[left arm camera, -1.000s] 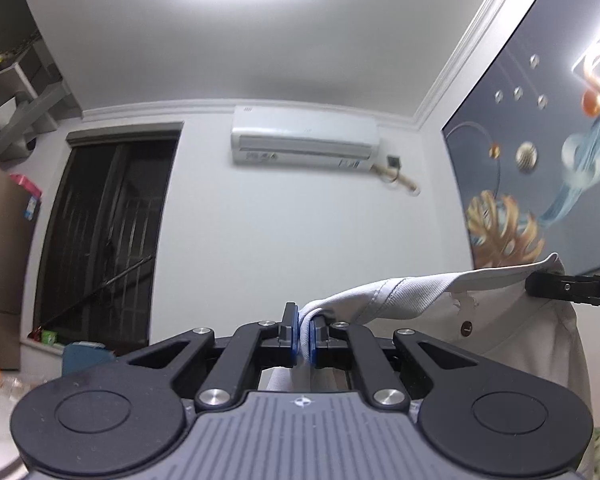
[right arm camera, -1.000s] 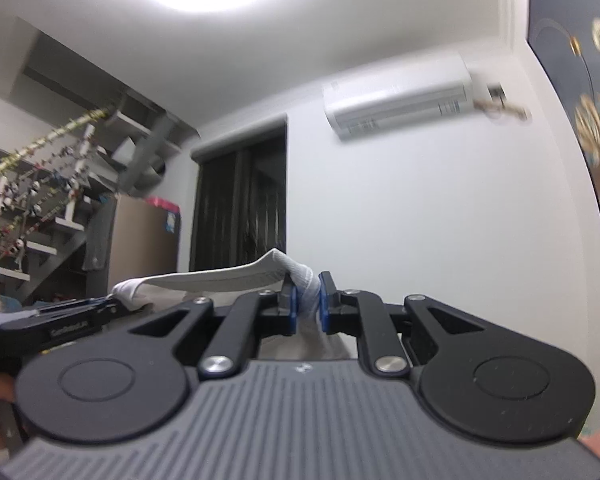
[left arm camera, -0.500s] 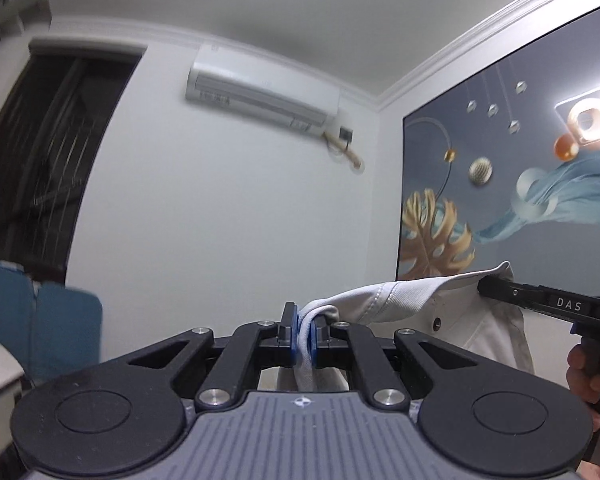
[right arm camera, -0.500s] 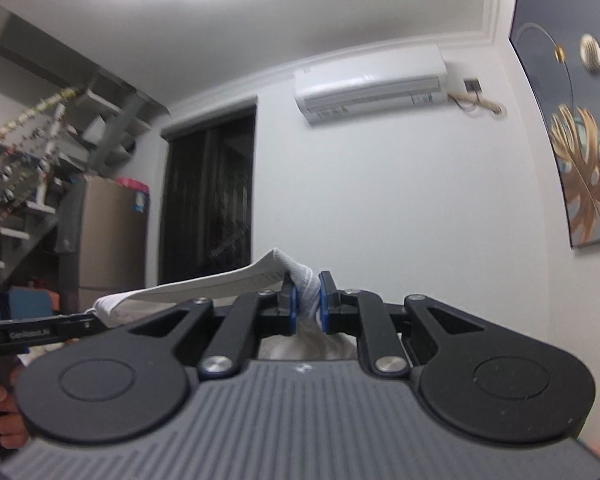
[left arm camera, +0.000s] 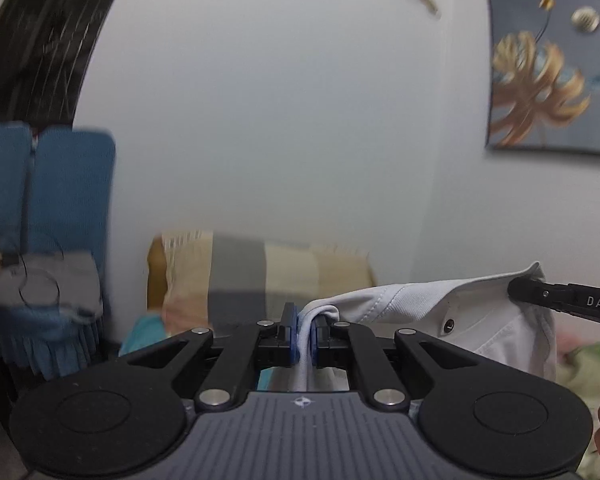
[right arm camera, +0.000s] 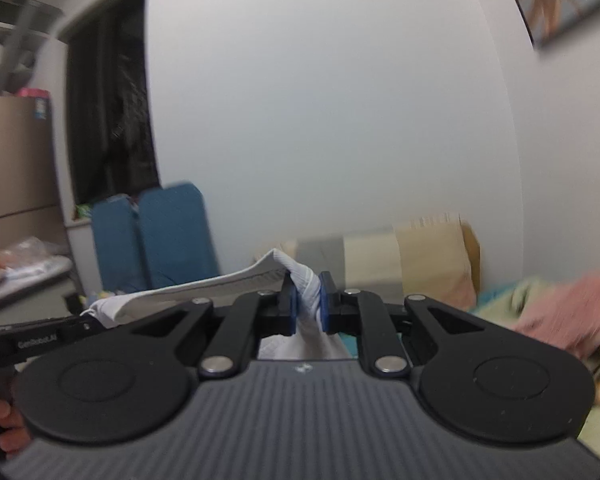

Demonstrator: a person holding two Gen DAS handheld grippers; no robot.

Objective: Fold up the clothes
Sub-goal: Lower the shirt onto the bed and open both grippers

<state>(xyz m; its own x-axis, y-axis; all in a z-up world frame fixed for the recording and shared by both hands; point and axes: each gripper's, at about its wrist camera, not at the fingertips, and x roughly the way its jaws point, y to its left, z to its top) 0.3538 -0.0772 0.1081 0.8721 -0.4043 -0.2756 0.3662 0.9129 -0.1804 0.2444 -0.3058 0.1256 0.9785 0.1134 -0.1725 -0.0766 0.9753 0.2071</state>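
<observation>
Pale wall fills both views. Each gripper's jaws are clamped on the white shirt (left arm camera: 404, 300): left gripper (left arm camera: 304, 338) mid-frame, right gripper (right arm camera: 305, 304) likewise, fabric stretched between them above a bed (right arm camera: 540, 300). Lowering evenly should avoid wrinkles.

You're in a home, living room or bedroom by the look of it: framed gold-leaf wall art (left arm camera: 540, 92) upper right, striped cushion (left arm camera: 260, 280) at centre against the white wall, blue folding mat (right arm camera: 156, 232) centre-left, dark barred door (right arm camera: 112, 120) upper left, bedding (right arm camera: 560, 312) at right.
</observation>
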